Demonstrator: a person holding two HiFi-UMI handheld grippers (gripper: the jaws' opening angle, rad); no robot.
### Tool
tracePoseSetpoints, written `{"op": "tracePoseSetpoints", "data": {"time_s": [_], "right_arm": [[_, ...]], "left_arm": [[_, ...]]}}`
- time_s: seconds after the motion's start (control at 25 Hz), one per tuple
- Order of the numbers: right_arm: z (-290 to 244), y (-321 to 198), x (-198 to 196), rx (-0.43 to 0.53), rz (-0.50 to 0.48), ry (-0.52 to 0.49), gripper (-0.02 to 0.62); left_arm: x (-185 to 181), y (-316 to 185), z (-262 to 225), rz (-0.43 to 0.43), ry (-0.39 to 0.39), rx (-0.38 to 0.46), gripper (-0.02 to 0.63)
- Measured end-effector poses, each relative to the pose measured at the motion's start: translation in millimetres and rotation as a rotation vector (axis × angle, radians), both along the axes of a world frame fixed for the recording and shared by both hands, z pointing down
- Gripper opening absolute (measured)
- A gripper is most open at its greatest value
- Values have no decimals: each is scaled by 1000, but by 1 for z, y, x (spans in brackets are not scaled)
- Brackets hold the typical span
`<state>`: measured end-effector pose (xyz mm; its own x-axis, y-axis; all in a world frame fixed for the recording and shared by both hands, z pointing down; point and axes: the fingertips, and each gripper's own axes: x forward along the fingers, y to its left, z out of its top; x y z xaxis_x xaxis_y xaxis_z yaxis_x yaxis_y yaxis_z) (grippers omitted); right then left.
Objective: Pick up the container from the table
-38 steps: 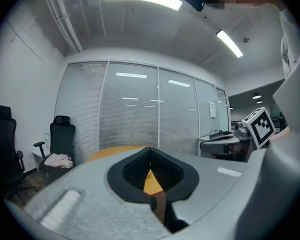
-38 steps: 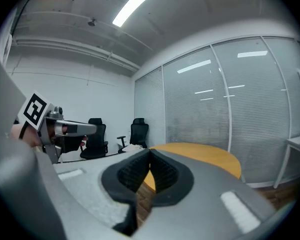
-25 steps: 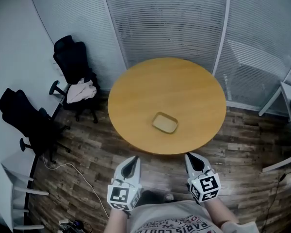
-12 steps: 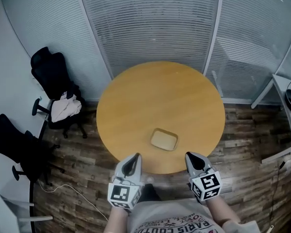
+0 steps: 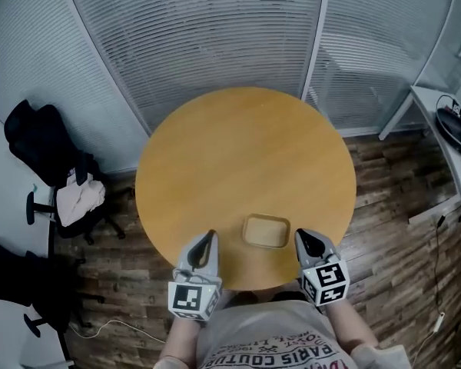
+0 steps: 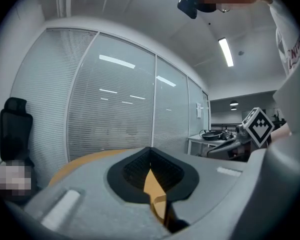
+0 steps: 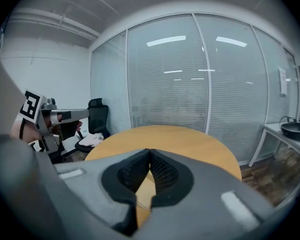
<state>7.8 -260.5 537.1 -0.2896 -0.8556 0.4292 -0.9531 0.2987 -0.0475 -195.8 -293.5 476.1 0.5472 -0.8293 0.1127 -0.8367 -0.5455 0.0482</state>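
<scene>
The shallow tan rectangular container [image 5: 266,231] sits by the near edge of the round wooden table [image 5: 215,144], between left gripper [image 5: 207,238] and right gripper [image 5: 302,238]. Both are closed and empty; approaching unopened, either would likely shove it instead of grasping.

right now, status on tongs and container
Left tongs shut, empty. Right tongs shut, empty. Container flat on round table, near edge, between the two, untouched. Nothing blocking it.
</scene>
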Motion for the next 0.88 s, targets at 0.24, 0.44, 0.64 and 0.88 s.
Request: {"op": "tracePoseSetpoints", "data": {"time_s": [0.24, 0.44, 0.64, 0.88], "right_arm": [[36, -17, 8, -142, 28, 94, 2], [84, -25, 21, -303, 48, 102, 3], [143, -29, 27, -476, 42, 67, 144], [199, -33, 35, -636, 100, 4, 144]], "left_arm": [[7, -23, 10, 50, 21, -16, 2], [13, -33, 29, 24, 27, -55, 2], [27, -38, 52, 25, 0, -109, 2], [31, -40, 76, -4, -21, -190, 2]]}}
